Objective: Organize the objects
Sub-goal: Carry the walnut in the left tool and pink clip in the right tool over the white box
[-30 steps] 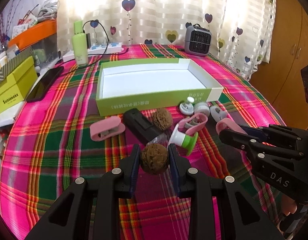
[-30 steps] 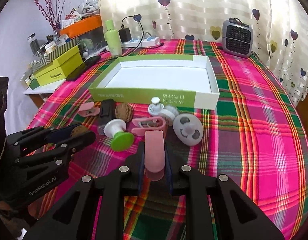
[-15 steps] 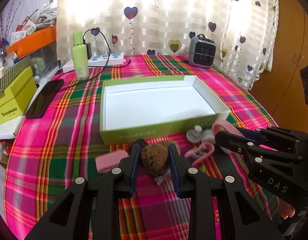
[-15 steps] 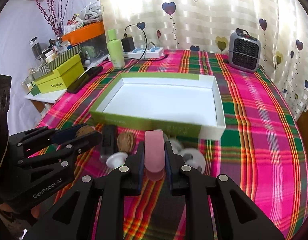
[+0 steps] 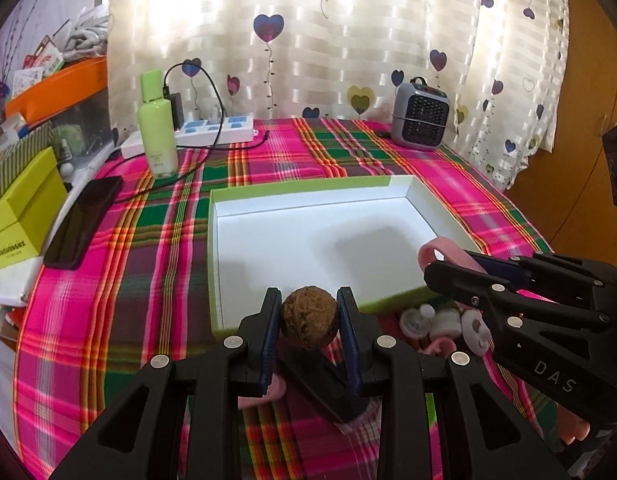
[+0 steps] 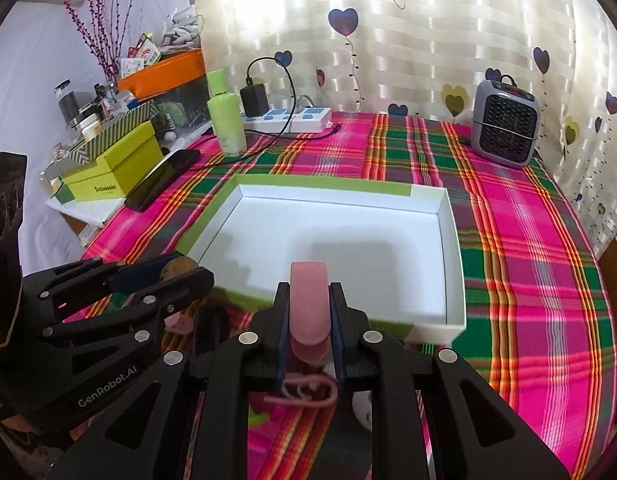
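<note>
Left gripper (image 5: 308,322) clenched on a brown walnut (image 5: 308,317); nut pinched between both blue pads, held above the near-left wall of the green-and-white box (image 5: 218,248); same nut shows in the right wrist view at the left gripper's tips (image 6: 176,270), right at the box's near-left corner. Right gripper (image 6: 308,312) clamped on a pink clip (image 6: 308,300); clip upright between the pads, its tip poking out past the fingertips over the box's near wall; from the left wrist view the clip (image 5: 436,254) sits over the box's near-right edge. Box interior white, shadows of both grippers on its floor.

On the plaid tablecloth (image 5: 148,240) in front of the box, partly hidden under the grippers: a black rectangular object (image 5: 324,384); small white round pieces (image 5: 418,322); a second pink clip (image 6: 308,394) lying flat below the right gripper.

Behind the box: green bottle (image 5: 156,128); white power strip (image 5: 216,128) with a black charger plugged in; small grey heater (image 5: 418,118); black phone (image 5: 84,220) at the table's left edge beside a lime-green carton (image 5: 24,216).
</note>
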### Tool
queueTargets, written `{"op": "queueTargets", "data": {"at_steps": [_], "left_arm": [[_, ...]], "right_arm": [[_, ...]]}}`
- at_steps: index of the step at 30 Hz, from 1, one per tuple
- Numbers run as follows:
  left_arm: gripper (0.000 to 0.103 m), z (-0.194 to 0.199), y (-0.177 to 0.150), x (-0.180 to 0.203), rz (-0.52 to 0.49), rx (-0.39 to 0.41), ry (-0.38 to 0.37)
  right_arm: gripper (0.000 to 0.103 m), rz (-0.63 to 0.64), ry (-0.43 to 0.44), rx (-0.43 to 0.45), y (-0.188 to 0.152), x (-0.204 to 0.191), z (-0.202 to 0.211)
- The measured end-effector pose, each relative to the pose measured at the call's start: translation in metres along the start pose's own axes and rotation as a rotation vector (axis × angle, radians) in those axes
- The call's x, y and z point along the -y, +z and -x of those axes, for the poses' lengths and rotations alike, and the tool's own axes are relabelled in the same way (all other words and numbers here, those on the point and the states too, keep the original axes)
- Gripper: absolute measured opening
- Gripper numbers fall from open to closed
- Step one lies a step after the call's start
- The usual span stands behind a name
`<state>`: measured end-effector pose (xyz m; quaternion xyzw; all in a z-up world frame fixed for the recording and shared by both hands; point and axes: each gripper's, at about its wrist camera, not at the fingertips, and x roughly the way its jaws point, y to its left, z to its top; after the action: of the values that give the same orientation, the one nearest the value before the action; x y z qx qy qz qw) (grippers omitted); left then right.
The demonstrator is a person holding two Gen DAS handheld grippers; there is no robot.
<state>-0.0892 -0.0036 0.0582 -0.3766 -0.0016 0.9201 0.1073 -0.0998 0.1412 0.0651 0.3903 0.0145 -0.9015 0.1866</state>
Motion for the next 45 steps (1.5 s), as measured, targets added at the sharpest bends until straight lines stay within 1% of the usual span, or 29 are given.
{"op": "queueTargets", "data": {"at_steps": [6,15,23,32,45], "left_arm": [[0.026,-0.013,0.016,-0.005,-0.004,0.002,-0.003],[0.026,-0.047,0.041,-0.014,-0.002,-0.024,0.000],[0.026,-0.081,0.056,-0.019,-0.004,-0.071,0.012],[0.026,-0.105,0.065,-0.025,0.002,-0.110,0.015],[0.026,-0.120,0.066,-0.026,-0.012,-0.135,0.030]], "right_arm": [[0.019,-0.008,0.001,-0.018,0.014,0.008,-0.018],[0.019,-0.014,-0.004,-0.046,0.037,0.019,-0.047],[0.019,-0.011,0.002,-0.068,0.051,0.025,-0.074],[0.019,-0.010,-0.006,-0.098,0.062,0.028,-0.098],[0.019,0.000,-0.035,-0.137,0.066,0.032,-0.115]]}}
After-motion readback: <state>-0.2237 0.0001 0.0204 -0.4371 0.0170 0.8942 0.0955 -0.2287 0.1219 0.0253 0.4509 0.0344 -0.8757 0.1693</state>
